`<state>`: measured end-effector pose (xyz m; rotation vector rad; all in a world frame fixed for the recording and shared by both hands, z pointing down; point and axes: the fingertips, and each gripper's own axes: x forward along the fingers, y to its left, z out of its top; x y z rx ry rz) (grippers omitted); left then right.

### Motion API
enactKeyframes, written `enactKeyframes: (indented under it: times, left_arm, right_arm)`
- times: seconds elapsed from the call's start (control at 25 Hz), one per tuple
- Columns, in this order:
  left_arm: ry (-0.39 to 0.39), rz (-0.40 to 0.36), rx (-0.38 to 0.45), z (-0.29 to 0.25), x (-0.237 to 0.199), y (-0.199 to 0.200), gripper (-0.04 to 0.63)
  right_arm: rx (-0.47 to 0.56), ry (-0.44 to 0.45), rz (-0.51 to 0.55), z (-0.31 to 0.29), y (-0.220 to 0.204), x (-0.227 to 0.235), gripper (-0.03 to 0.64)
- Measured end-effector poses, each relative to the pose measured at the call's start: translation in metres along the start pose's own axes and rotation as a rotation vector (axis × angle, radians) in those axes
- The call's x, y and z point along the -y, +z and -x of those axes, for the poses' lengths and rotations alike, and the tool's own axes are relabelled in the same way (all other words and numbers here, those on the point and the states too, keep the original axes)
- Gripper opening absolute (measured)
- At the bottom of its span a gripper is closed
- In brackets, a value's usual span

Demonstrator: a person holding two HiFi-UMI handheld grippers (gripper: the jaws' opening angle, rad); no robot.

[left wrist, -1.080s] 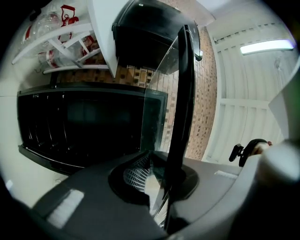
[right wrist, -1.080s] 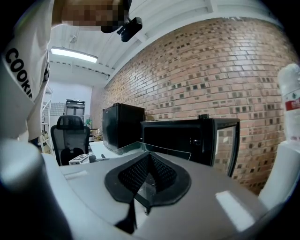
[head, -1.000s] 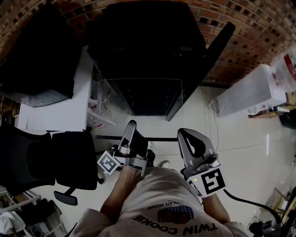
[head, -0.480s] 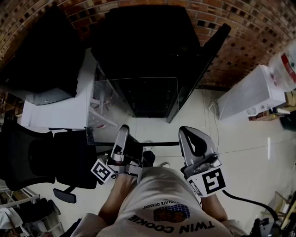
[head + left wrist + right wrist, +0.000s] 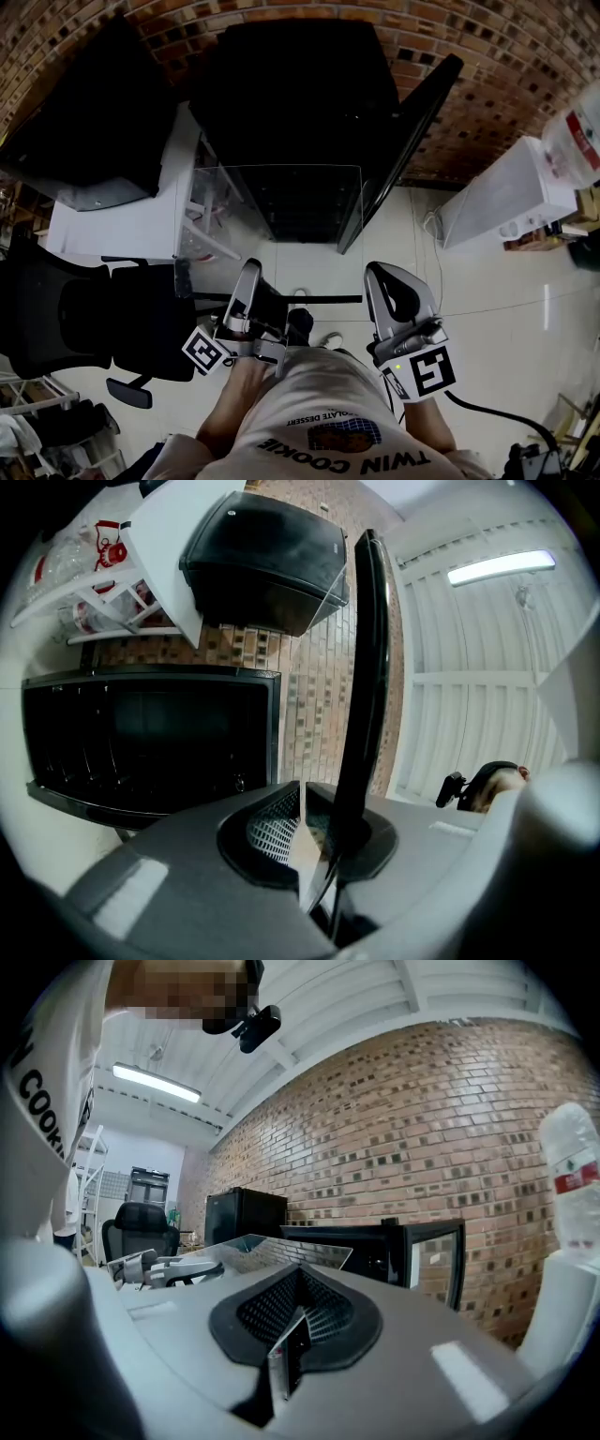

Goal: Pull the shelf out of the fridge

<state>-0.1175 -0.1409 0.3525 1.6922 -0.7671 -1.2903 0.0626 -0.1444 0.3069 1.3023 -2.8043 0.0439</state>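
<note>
- Shelf [image 5: 281,258]: clear glass pane with a dark front strip, held about level in front of the open fridge [image 5: 291,94], between it and the person. The far edge overlaps the fridge mouth in the head view. Cannot tell whether it is fully clear of the cabinet.
- Left gripper [image 5: 248,281]: fingers closed on the near edge of the pane. In the left gripper view [image 5: 314,855] the shelf [image 5: 361,667] runs edge-on out from between them.
- Right gripper [image 5: 389,281]: fingers pinched on the same near edge. In the right gripper view [image 5: 286,1354] the glass [image 5: 281,1252] stretches away to the left gripper [image 5: 164,1265] at its other end.
- Against a second ago: the dark front strip sits lower in the head view and closer to the person's body, and the far edge has followed it outward. The left gripper has drifted left and down. The right gripper has barely shifted.
- Fridge door [image 5: 412,131] stands swung open to the right.
- White desk [image 5: 122,230] at the left, black office chair [image 5: 94,328] below it, brick wall [image 5: 487,84] behind.
</note>
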Motion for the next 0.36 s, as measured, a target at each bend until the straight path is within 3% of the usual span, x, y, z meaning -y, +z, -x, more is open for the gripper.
enactKeyframes:
  times: [0.36]
  left_arm:
    - [-0.014,0.005,-0.019,0.0013,0.0039,-0.0085,0.020]
  right_arm:
    - [0.007,0.000,0.010,0.0111,0.0021,-0.0017,0.004]
